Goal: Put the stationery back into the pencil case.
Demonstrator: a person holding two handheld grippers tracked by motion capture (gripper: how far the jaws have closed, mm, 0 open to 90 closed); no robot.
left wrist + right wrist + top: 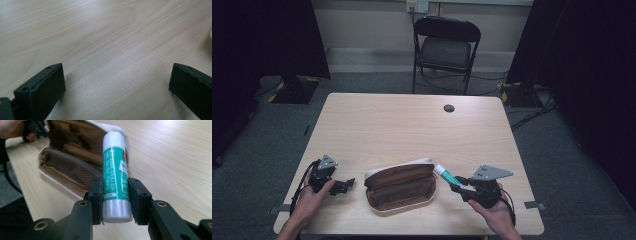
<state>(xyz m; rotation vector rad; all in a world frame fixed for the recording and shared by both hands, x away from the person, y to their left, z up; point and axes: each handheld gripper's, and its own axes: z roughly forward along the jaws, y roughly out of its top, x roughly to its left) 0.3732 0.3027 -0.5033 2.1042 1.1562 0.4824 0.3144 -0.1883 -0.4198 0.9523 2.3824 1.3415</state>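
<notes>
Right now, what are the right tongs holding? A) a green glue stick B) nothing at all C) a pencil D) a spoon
A: the right tongs are shut on a green glue stick with a white cap, its tip beside the open brown pencil case.

The pale wood counter [412, 125] (with a small dark hole near its far edge) carries an open brown pencil case [400, 186].

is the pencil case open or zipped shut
Open. The pencil case lies spread on the table, brown lining showing in both halves; the right gripper view looks into it too.
</notes>
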